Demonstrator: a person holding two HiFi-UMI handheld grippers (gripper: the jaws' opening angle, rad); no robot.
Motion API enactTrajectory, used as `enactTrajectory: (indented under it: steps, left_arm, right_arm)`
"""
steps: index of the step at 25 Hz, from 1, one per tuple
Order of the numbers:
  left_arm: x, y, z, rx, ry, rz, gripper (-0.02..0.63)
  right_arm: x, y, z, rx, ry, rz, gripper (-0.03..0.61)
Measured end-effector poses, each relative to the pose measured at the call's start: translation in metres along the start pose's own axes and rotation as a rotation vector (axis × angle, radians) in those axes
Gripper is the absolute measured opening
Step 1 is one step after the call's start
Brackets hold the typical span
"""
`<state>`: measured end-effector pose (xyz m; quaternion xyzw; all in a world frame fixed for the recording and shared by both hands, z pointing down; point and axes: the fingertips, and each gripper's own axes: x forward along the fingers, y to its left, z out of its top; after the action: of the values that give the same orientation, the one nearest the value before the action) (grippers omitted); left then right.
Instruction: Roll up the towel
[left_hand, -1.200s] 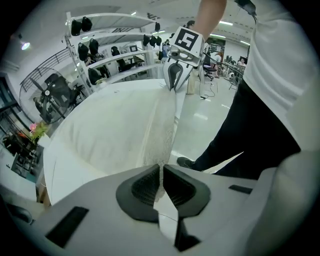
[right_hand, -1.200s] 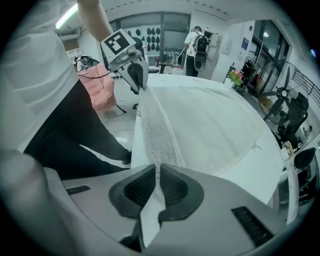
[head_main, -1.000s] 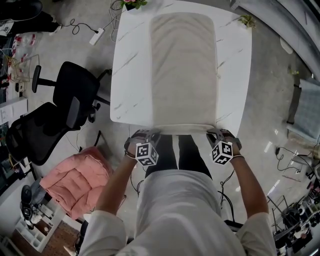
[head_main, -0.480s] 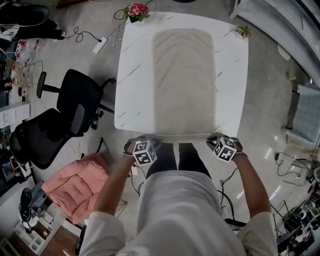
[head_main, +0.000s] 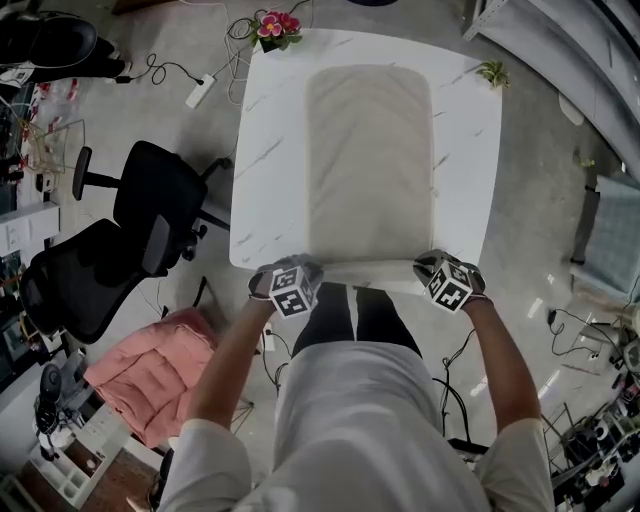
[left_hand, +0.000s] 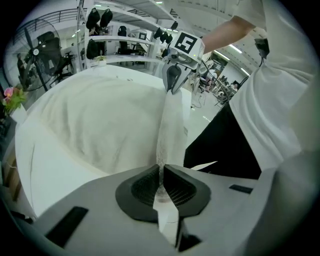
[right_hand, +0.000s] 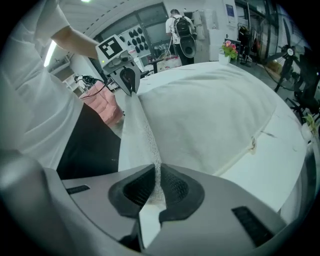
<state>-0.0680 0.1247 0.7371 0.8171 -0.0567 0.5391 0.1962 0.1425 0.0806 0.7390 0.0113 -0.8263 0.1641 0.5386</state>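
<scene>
Left gripper and right gripper each clamp a near corner of the towel, lower middle of the head view: soft, limp, light, so it should roll best held by its corners.

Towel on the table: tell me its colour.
Plain cream towel, no pattern; clearest in the head view.

The left gripper and right gripper sit at the two near corners of the towel, which stretches away from them across the white table. Black chairs stand left of the left gripper.
</scene>
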Motion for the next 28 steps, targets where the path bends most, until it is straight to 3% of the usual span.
enactTrajectory:
  steps: [2,4,5,7,11,19,23,28]
  left_arm:
    - [0.002,0.019,0.0,0.004,0.011,0.102,0.061]
    - [0.004,0.036,-0.001,0.004,0.023,0.217,0.138]
    - [0.004,0.042,-0.002,-0.005,0.026,0.26,0.176]
    - [0.006,0.05,-0.005,-0.046,0.025,0.306,0.216]
    - [0.006,0.053,-0.008,-0.113,0.001,0.306,0.233]
    - [-0.035,0.034,0.005,-0.123,-0.108,0.323,0.267]
    - [-0.036,0.01,0.011,-0.096,-0.143,0.287,0.256]
    - [-0.01,-0.016,0.004,0.002,-0.101,0.249,0.201]
  right_arm:
    - [0.003,-0.015,0.002,-0.014,-0.005,-0.084,0.066]
    - [0.005,-0.028,0.002,-0.031,-0.005,-0.182,0.144]
    - [0.006,-0.033,0.001,-0.031,-0.007,-0.221,0.19]
    - [0.007,-0.039,-0.001,-0.011,-0.015,-0.268,0.216]
    - [0.006,-0.04,0.001,0.017,-0.032,-0.29,0.222]
    - [-0.035,-0.025,0.016,0.037,-0.131,-0.315,0.218]
    - [-0.033,0.0,0.014,0.011,-0.125,-0.26,0.19]
    - [-0.011,0.027,0.0,-0.026,-0.082,-0.213,0.19]
